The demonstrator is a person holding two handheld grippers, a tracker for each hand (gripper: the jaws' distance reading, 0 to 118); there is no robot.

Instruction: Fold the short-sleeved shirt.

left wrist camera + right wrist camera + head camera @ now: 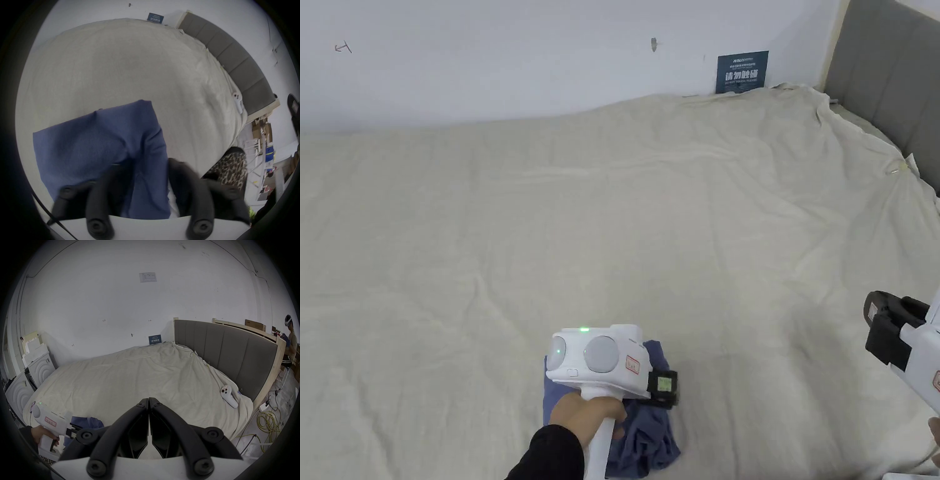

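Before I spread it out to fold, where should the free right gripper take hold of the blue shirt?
Probably the far edge of the blue shirt, near its far right corner, coming in low from the right gripper side. That corner lies flat and bare on the bed sheet, while the near part is bunched under the left gripper.

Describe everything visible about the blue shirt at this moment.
The shirt is plain blue, of soft matte fabric, and lies bunched and creased on the cream bedsheet near its front edge. In the left gripper view one flat panel ends in a straight edge, with deep folds beside it. The left gripper has its jaws apart on either side of a fold. Sleeves and collar cannot be made out.
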